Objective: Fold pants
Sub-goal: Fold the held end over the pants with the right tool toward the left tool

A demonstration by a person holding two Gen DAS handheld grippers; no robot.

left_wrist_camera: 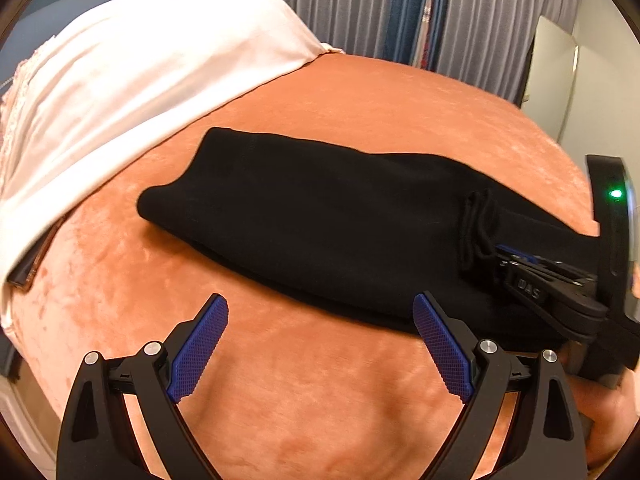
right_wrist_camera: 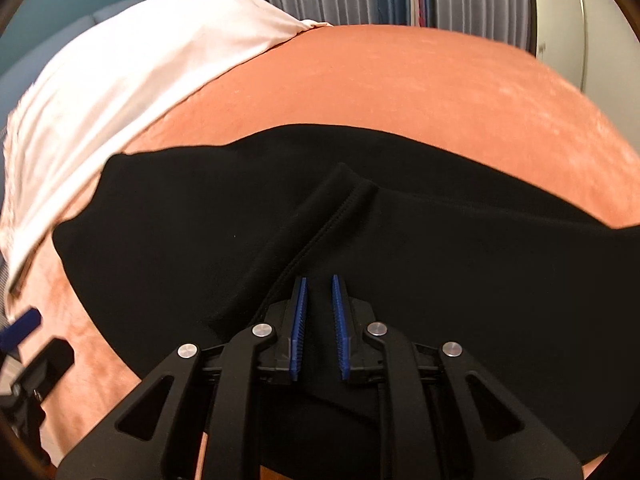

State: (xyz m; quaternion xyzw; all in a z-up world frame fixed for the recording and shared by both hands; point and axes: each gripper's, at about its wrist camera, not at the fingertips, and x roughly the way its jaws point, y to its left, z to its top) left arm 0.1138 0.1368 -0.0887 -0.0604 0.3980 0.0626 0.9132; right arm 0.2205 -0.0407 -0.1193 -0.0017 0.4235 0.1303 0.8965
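Observation:
Black pants lie folded on an orange bedspread. My left gripper is open and empty, just in front of the near edge of the pants, its blue pads spread wide. My right gripper reaches in from the right in the left wrist view and pinches a bunched fold of the fabric. In the right wrist view the pants fill the middle, and the right gripper has its jaws nearly closed with black cloth between them, next to a raised seam.
A white sheet or pillow lies across the far left of the bed. Grey and blue curtains hang behind. The left gripper's body shows at the lower left of the right wrist view.

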